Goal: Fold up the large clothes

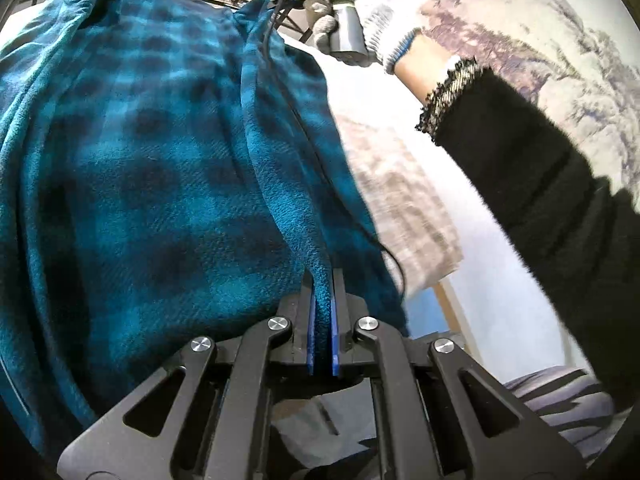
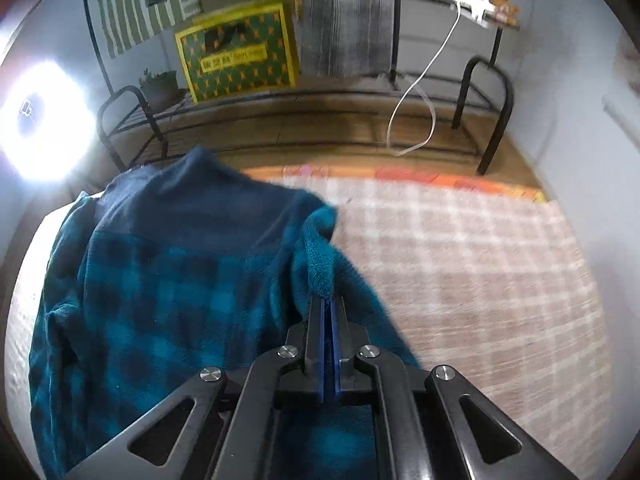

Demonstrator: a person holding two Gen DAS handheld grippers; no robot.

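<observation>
A large teal and dark blue checked fleece garment [image 1: 152, 168] fills the left of the left wrist view and drapes over the checked surface. My left gripper [image 1: 323, 280] is shut on a fold of its edge, fleece pinched between the blue pads. In the right wrist view the same garment [image 2: 168, 280] lies at left with its plain dark blue upper part toward the far side. My right gripper [image 2: 330, 300] is shut on a bunched teal edge of it. A gloved hand [image 1: 352, 12] with a black sleeve [image 1: 540, 200] holds the other gripper's handle at the top of the left wrist view.
A beige checked cover [image 2: 480, 280] spreads to the right of the garment. Beyond it stand a black metal rack [image 2: 484, 112], a yellow and green box [image 2: 240, 56], a small potted plant [image 2: 160, 86] and a hanging white cable [image 2: 424, 92]. A bright lamp [image 2: 44, 120] glares at left.
</observation>
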